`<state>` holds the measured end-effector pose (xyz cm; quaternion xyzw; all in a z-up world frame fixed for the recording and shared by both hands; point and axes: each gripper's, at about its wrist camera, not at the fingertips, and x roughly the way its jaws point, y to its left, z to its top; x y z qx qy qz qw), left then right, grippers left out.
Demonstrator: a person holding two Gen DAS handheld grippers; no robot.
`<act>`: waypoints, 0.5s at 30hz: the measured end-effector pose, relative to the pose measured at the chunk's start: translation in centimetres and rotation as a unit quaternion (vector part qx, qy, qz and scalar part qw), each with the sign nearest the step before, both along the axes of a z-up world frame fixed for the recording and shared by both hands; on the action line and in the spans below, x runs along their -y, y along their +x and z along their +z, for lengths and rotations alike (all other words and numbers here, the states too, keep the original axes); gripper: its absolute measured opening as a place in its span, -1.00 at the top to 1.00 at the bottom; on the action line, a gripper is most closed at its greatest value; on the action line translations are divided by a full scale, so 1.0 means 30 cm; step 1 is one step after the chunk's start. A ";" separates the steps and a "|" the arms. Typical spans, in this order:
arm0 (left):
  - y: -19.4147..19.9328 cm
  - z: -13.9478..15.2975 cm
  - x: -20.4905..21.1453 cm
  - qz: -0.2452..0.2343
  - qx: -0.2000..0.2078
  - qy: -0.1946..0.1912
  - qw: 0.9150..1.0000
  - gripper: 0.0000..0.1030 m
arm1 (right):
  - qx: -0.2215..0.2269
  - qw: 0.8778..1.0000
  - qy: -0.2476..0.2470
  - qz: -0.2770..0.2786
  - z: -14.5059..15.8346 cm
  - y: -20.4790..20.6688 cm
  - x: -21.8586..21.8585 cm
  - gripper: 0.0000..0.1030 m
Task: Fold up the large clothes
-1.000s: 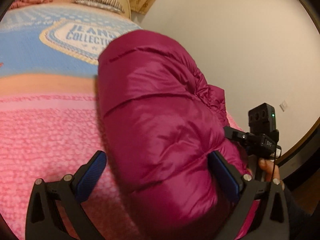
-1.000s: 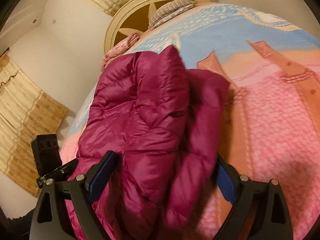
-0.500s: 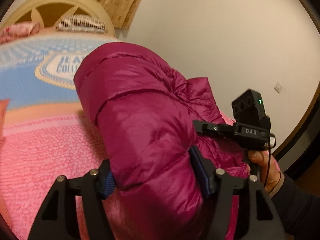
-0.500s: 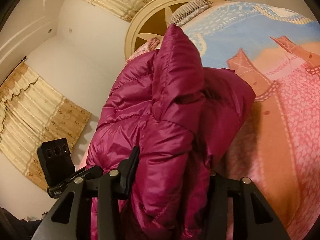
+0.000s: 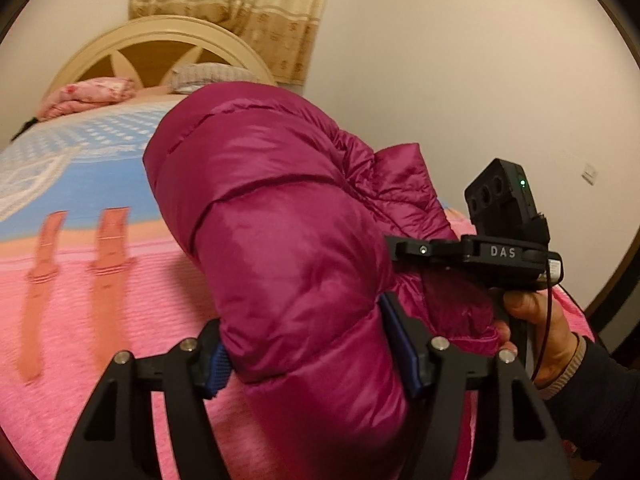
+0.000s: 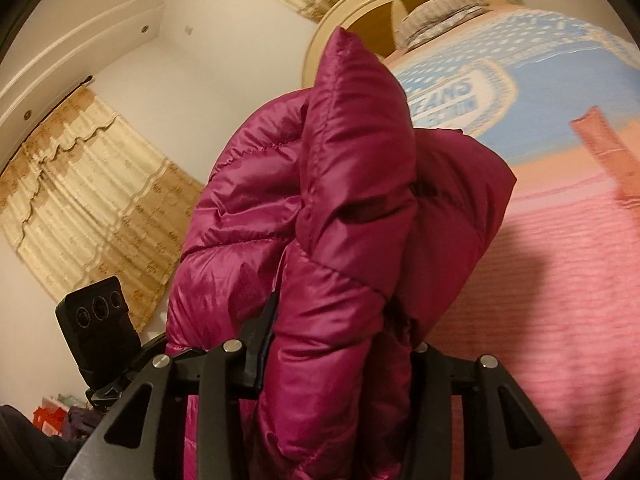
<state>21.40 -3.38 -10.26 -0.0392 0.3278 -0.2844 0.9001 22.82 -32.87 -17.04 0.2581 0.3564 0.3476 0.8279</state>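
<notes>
Left wrist view: the left gripper (image 5: 316, 344) has its two black fingers with blue pads (image 5: 218, 368) pressed against either side of a thick roll of the magenta quilted down jacket (image 5: 288, 240), squeezing the padding between them. The jacket bulges up and forward from the jaws, lifted above the pink, orange and blue woven bedspread (image 5: 100, 300); whether its far end touches the bedspread cannot be told. Just right of the jacket, the black right gripper (image 5: 404, 252) reaches into the fabric from the side, its fingertips buried in the folds, with the person's hand (image 5: 536, 328) around its handle. Beyond the jacket stand the cream wooden headboard (image 5: 160, 44) and a pink floral pillow (image 5: 84, 96).

Right wrist view: the right gripper (image 6: 336, 340) is clamped narrowly on a bunched, doubled-over part of the jacket (image 6: 352, 208), which rises between the fingers and hides their tips. Left of the jacket, the left gripper's camera block (image 6: 98, 332) shows; right of it lies the bedspread (image 6: 560, 280).

The jacket looks light, soft and springy, with a slick shiny shell, so a thin pinch would likely slide off and the padding would puff back open. Taking hold across a full stack of layers, close to a quilted seam or folded edge, should hold better, and the fold probably needs pressing flat on the bedspread to stay.
</notes>
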 end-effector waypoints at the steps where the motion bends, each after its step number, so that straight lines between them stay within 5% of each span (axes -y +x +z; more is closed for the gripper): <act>1: -0.012 0.002 -0.012 0.006 0.002 0.001 1.000 -0.31 | -0.001 1.000 0.000 0.009 -0.002 0.004 -0.035 0.18; 15: -0.105 0.016 -0.199 0.069 0.020 -0.012 0.997 -0.31 | 0.002 0.996 0.000 0.086 0.006 0.041 -0.361 0.18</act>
